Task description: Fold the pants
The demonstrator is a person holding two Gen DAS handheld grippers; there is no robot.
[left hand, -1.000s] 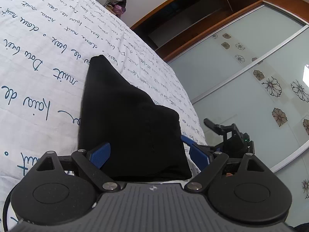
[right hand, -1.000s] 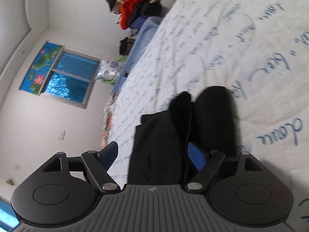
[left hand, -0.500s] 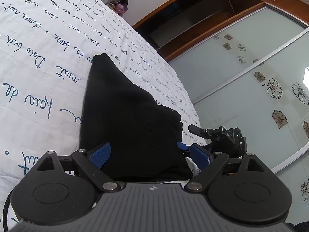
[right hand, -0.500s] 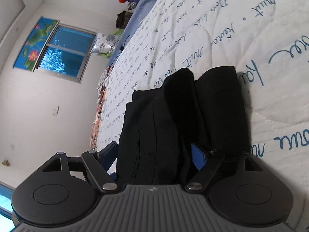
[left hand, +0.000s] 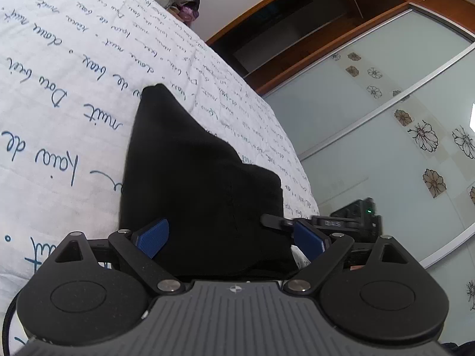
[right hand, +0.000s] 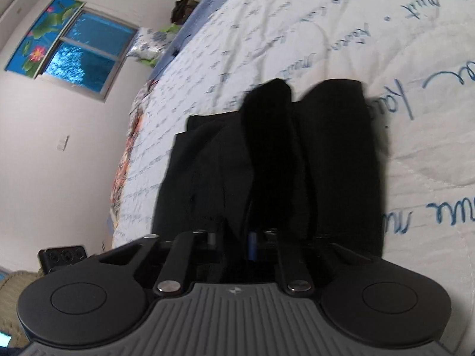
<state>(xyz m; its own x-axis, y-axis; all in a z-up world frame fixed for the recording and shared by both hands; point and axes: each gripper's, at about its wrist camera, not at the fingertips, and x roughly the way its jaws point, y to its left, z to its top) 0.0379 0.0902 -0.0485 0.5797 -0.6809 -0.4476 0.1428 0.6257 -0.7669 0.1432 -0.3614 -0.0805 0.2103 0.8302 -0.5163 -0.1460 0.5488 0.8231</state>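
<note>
On the white quilted bedspread (left hand: 68, 95) printed with blue handwriting lie the black folded pants (left hand: 190, 178), a soft dark bundle near the bedspread's edge. The left gripper (left hand: 234, 235) hangs over the pants' near end with its blue-padded jaws spread wide, the cloth between them but not pinched. The right gripper (right hand: 237, 238) is closing its jaws, drawn nearly together on a raised ridge of the pants' fabric (right hand: 267, 154) at their near edge, the pads pressing on it.
</note>
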